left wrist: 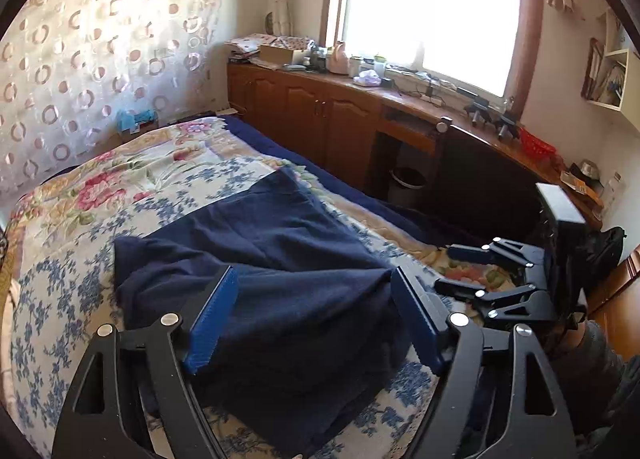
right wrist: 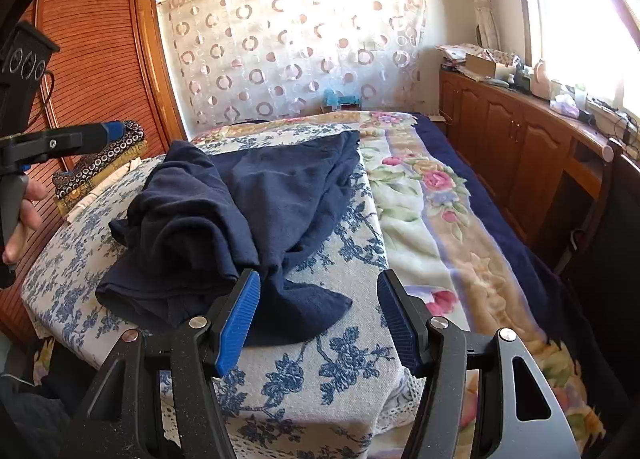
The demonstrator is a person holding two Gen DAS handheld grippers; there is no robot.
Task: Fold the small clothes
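Navy garment lying loosely heaped on a bed between two hand-held grippers.

Nearest, the left gripper (left wrist: 312, 315) hangs over the near end of the navy garment (left wrist: 280, 259), its blue-padded fingers (left wrist: 212, 319) spread wide and pressing on nothing; the right gripper (right wrist: 318, 323) stands with its fingers (right wrist: 238, 323) moderately apart just above the blue-flowered cloth (right wrist: 312, 379), the garment's near corner lying between and beneath them, ungripped. The garment lies rumpled, partly folded over itself, on this cloth, which covers the near left part of the bed (right wrist: 420, 199). To the right lies a floral blanket (left wrist: 120, 179). Farther right, a wooden cabinet (left wrist: 320, 111) runs beneath the window (left wrist: 432, 7); a circle-patterned curtain (right wrist: 288, 51) hangs at the far wall.
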